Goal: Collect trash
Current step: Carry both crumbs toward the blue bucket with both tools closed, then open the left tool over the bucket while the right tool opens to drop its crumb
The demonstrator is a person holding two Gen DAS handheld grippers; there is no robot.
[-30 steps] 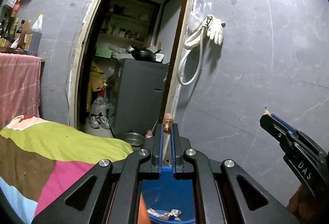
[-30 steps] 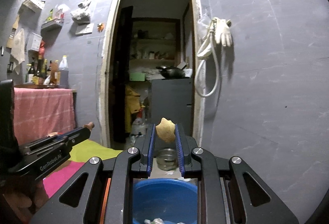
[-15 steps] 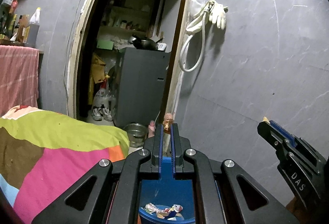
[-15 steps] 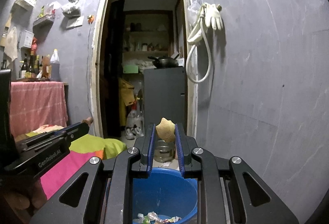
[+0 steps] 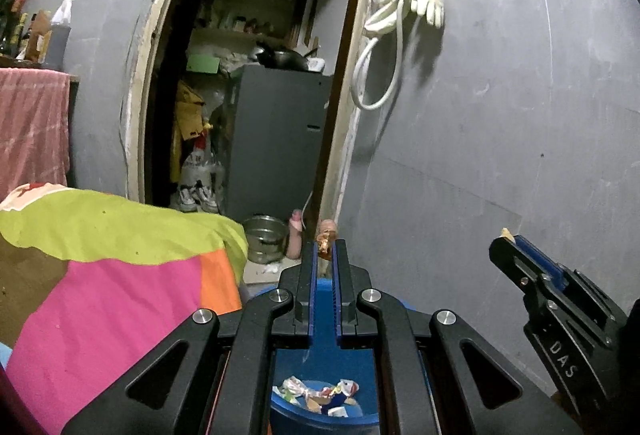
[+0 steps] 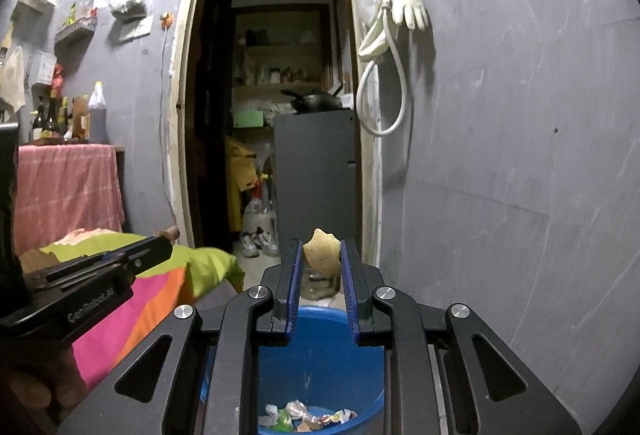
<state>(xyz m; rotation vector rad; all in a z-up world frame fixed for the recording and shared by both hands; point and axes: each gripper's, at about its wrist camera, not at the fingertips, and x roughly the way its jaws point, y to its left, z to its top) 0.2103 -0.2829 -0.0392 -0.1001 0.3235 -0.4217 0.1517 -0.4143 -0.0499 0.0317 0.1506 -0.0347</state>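
A: Left wrist view: left gripper [image 5: 325,249] pinches a small brownish scrap [image 5: 326,235] at its tips, jaws almost together. Blue bin [image 5: 320,417] sits directly below, wrappers already inside.

B: Right wrist view: right gripper [image 6: 320,261] clamps a tan crumpled piece [image 6: 321,252], jaws narrow.

A: Advice: bring both sets of tips inside the rim line before letting go; light scraps may drift onto the bright cloth [image 5: 108,299] beside the bin.

A lived-in home, by a pantry door.
We see grey tiled walls, a doorway [image 6: 276,95] into a storeroom with shelves [image 6: 280,75], a wok [image 6: 316,100] on a dark cabinet [image 6: 316,171], shoes [image 6: 256,245] on its floor, bottles [image 6: 60,115] over a pink cloth [image 6: 68,187], gloves [image 6: 408,5] and a hose [image 6: 384,91] hung up.
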